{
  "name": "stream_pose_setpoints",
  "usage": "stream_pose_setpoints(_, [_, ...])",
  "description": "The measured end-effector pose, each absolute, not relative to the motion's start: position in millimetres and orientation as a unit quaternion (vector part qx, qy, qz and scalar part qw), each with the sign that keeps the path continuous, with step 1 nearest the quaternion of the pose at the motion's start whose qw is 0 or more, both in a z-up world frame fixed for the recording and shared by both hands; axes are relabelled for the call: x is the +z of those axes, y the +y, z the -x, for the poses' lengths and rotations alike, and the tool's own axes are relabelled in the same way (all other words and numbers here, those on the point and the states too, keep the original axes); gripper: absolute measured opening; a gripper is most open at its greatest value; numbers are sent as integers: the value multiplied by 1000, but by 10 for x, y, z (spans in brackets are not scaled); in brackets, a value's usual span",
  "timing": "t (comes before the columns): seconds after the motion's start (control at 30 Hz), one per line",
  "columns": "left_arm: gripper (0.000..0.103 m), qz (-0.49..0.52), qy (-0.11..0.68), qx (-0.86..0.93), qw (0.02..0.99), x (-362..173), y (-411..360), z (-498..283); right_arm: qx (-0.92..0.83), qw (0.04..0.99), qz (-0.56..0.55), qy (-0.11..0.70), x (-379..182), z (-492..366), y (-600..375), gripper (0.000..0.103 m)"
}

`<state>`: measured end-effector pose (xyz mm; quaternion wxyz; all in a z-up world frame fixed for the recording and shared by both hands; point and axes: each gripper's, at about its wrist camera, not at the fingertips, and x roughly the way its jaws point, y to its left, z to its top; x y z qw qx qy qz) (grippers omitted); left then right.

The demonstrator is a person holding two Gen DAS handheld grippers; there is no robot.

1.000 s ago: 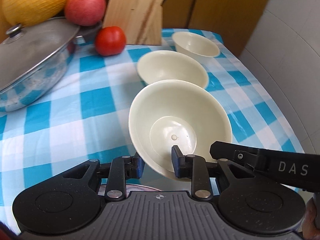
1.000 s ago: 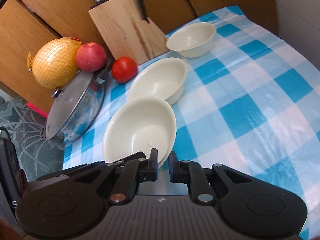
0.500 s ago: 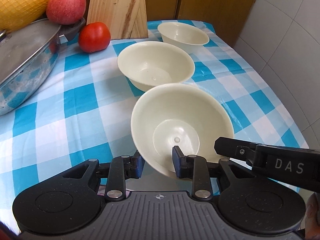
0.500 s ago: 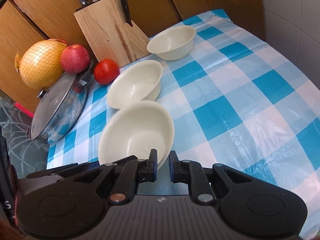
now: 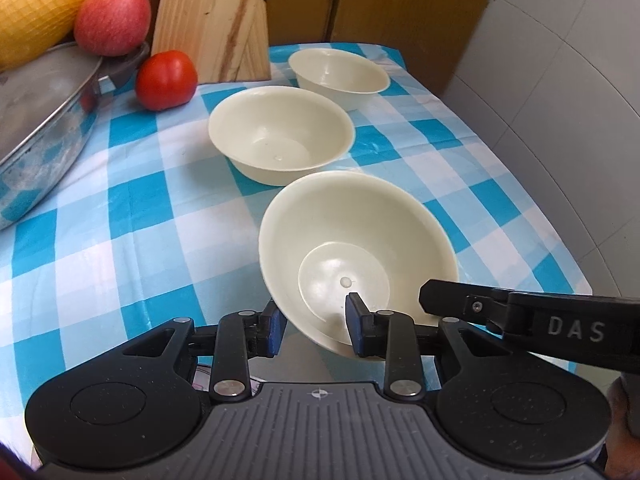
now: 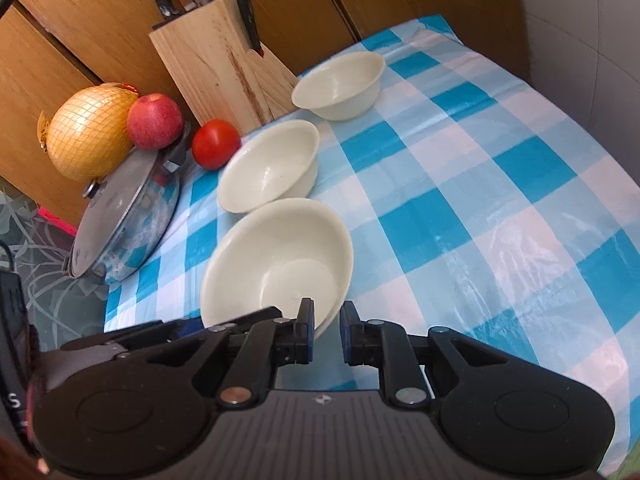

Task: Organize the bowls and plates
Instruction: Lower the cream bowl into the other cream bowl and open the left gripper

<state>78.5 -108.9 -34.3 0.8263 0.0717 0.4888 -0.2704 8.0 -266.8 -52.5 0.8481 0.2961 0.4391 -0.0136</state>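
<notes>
The nearest bowl point(image 5: 356, 248) hangs tilted just above the checked tablecloth point(image 5: 120, 216), its near rim straddled by both grippers: in the left wrist view the left gripper point(image 5: 314, 330) has one pad outside the wall and one inside, with visible slack on the outer side, and in the right wrist view the right gripper point(image 6: 325, 332) has its jaws a little apart around the rim's edge, so whether either truly pinches the wall is unclear. Both sets of jaws have just been opening slightly. The likely trouble is a slip: the smooth, steeply sloped plastic could slide out of such a loose hold and drop, knocking the middle bowl point(image 5: 280, 136) just beyond it. If nesting is intended, a tilted release could leave it cocked on that rim. The far bowl point(image 5: 340, 72), tomato point(image 5: 166, 80) and knife block point(image 5: 216, 20) sit clear
</notes>
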Motion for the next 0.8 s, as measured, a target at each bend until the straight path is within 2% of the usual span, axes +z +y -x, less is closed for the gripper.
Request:
stream_pose_setpoints(0.13, [43, -99, 473, -262, 835, -345, -1127, -741, -22, 845, -296, 444, -588, -61, -2720, 16])
stream_pose_setpoints(0.27, [62, -121, 446, -249, 851, -278, -1122, -710, -30, 857, -287, 427, -509, -33, -2763, 18])
stream_pose_setpoints(0.3, [64, -124, 438, -247, 855, -257, -1117, -704, -31, 859, -285, 424, -487, -31, -2772, 19])
stream_pose_setpoints(0.8, [72, -142, 402, -215, 878, -160, -1076, -805, -48, 868, -281, 407, -445, -192, -2821, 22])
